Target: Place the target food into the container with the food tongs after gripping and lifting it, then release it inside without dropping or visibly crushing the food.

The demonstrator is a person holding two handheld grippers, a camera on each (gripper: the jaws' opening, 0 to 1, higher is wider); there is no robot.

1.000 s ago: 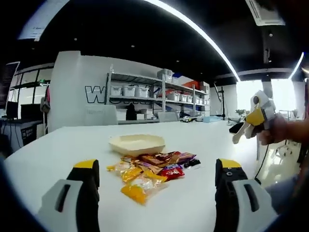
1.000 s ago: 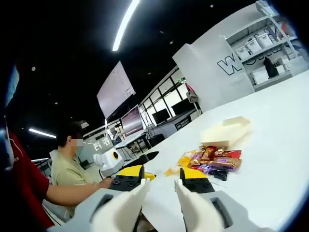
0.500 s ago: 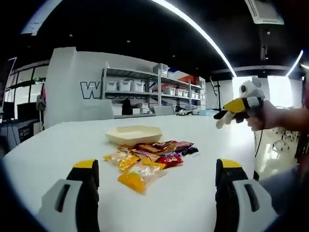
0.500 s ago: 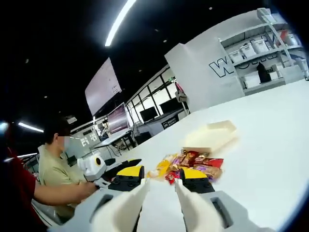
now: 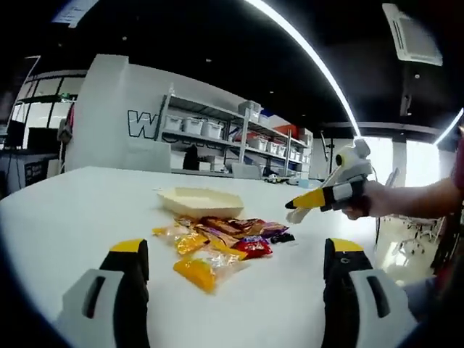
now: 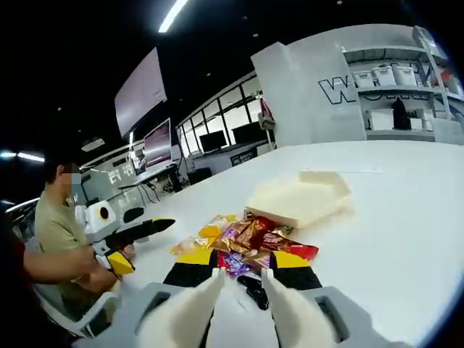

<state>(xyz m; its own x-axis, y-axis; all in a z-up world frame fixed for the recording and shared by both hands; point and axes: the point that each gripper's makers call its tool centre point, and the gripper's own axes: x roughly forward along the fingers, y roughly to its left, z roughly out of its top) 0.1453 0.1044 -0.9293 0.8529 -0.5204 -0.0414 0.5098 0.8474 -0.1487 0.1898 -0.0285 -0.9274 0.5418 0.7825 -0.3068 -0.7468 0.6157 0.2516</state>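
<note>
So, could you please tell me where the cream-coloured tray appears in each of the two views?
Left gripper view: the cream tray sits left of centre, just behind the pile of snack packets.
Right gripper view: the tray lies right of centre, beyond the packets.
Shared landmark: the snack pile.

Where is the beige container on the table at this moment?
In the left gripper view the beige container sits on the white table, just behind the pile of snack packets.

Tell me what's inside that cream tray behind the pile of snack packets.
The cream tray looks empty in the right gripper view: bare pale floor, nothing visible inside. In the left gripper view its near wall hides the interior. The snack packets lie on the white table in front of it.
</note>
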